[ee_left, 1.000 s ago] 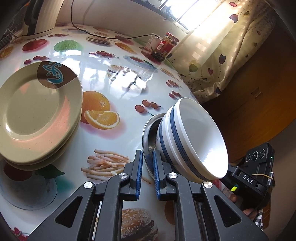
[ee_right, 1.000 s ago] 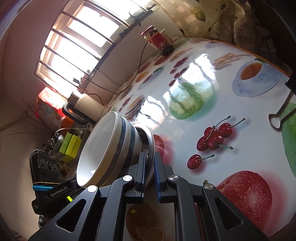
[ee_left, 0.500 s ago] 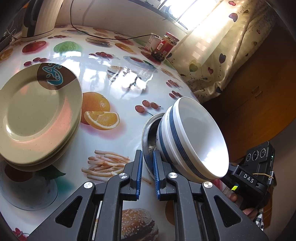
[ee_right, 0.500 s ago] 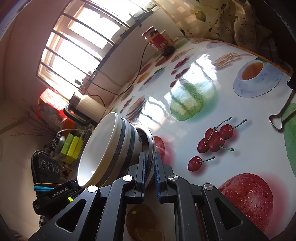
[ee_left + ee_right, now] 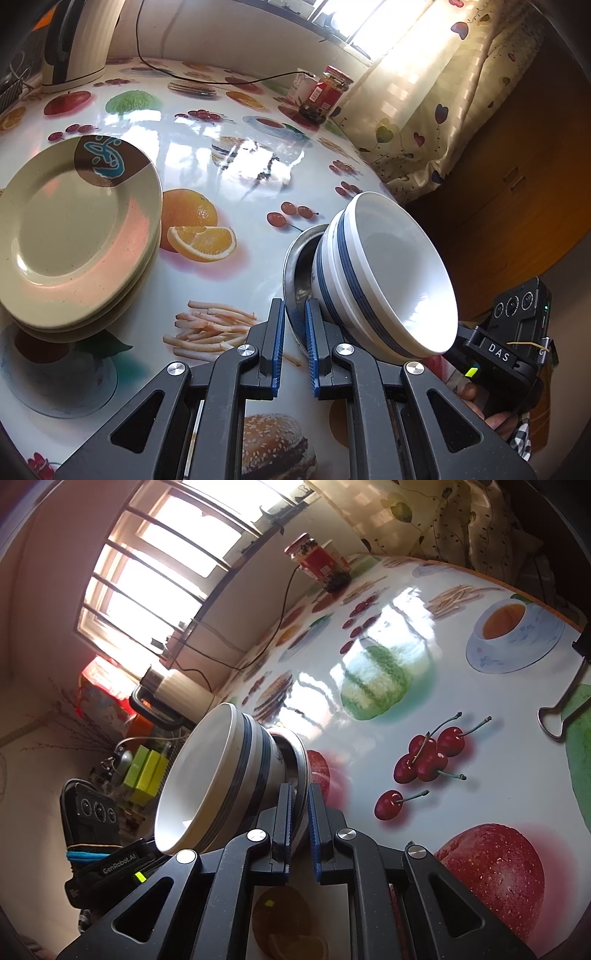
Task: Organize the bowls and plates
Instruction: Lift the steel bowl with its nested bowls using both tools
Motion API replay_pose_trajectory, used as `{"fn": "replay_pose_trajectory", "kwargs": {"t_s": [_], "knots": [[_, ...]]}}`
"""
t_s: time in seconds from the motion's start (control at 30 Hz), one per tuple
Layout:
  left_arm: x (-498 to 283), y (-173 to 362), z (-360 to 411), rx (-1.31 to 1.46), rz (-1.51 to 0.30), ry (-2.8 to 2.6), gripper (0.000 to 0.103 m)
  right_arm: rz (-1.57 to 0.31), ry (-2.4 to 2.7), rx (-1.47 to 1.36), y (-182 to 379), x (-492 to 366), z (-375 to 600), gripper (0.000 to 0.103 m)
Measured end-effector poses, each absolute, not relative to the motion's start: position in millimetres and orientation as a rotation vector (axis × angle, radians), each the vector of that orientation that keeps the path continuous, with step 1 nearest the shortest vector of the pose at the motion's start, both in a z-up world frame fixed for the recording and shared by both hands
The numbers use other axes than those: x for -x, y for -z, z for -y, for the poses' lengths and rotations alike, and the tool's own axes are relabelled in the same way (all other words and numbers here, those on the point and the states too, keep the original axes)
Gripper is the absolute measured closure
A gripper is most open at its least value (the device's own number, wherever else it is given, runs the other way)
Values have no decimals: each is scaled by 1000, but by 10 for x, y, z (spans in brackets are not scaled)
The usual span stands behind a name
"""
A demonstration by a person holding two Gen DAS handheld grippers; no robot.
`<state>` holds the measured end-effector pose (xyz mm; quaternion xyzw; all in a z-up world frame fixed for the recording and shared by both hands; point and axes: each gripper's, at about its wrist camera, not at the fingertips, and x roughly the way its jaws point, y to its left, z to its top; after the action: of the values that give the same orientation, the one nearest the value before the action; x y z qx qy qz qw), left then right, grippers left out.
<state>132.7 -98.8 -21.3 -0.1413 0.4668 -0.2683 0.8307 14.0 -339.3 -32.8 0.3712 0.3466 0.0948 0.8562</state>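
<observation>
Both grippers pinch the rim of a steel bowl (image 5: 295,266) from opposite sides. Two nested white bowls with blue bands (image 5: 391,280) sit inside it. My left gripper (image 5: 294,325) is shut on the near rim. My right gripper (image 5: 299,805) is shut on the steel bowl's rim (image 5: 301,757), with the white bowls (image 5: 218,775) to its left. The stack rests on or just above the table; I cannot tell which. A stack of beige plates (image 5: 74,236) with a brown and blue patch lies at the left.
The table wears a glossy fruit-print cloth (image 5: 229,155). A kettle (image 5: 77,40) with a black cord stands at the far back, a red-labelled jar (image 5: 325,94) near the curtain. A binder clip (image 5: 561,709) lies at the table's right edge. The table edge drops off just past the bowls.
Almost nothing differs; the bowl stack and both grippers stay in place, with only a slight shift of the view.
</observation>
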Motion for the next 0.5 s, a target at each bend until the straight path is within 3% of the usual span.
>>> {"fn": "replay_pose_trajectory", "kwargs": {"t_s": [0.5], "knots": [[-1269, 146, 994, 282, -966, 568, 93, -703, -214, -777, 276, -101, 3443, 93]]}}
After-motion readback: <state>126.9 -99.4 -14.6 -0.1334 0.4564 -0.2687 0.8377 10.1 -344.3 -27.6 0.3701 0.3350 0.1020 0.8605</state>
